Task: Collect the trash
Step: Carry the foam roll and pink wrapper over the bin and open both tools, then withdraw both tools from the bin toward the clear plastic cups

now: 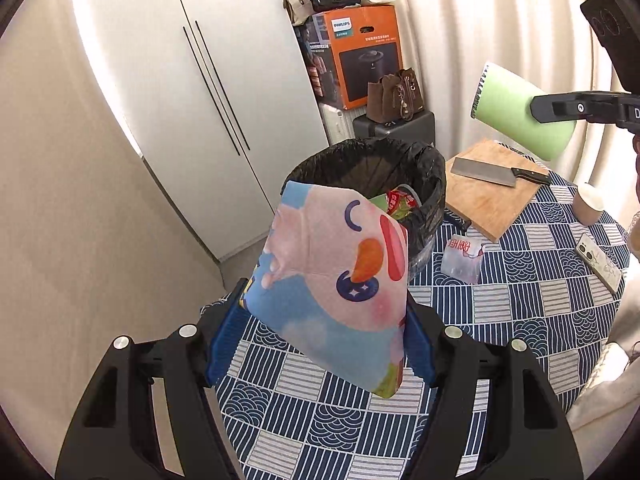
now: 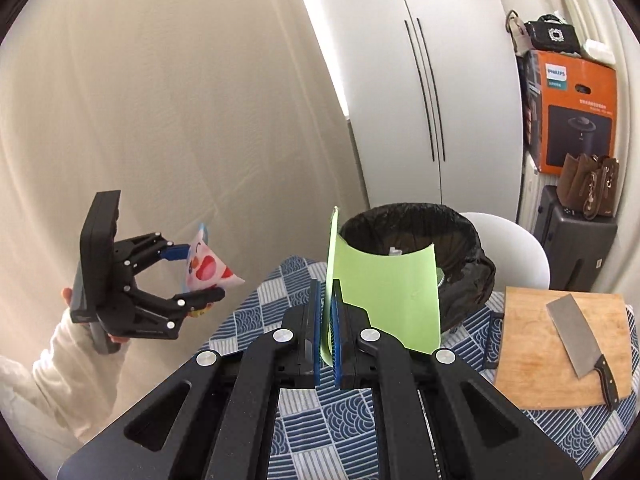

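Note:
A cartoon-printed pink and blue snack bag (image 1: pixel 336 280) hangs above the patterned tablecloth, with my left gripper (image 1: pixel 324 336) shut on it across its width. From the right wrist view the same bag (image 2: pixel 208 268) sits in the left gripper (image 2: pixel 196 276), held up by a hand in a white sleeve. My right gripper (image 2: pixel 326 320) is shut on the edge of a curled green sheet (image 2: pixel 392 292), raised in front of the black-lined trash bin (image 2: pixel 476 240). The bin (image 1: pixel 432 176) holds some wrappers and stands just beyond the bag. The green sheet (image 1: pixel 508 104) and right gripper (image 1: pixel 560 110) are at upper right.
A wooden cutting board (image 1: pixel 488 204) with a cleaver (image 1: pixel 484 170) lies right of the bin. A clear wrapper with red print (image 1: pixel 464 258), a paper cup (image 1: pixel 588 204) and a phone (image 1: pixel 600 258) lie on the tablecloth (image 1: pixel 520 300). A white chair (image 2: pixel 516 244), boxes and a suitcase stand behind.

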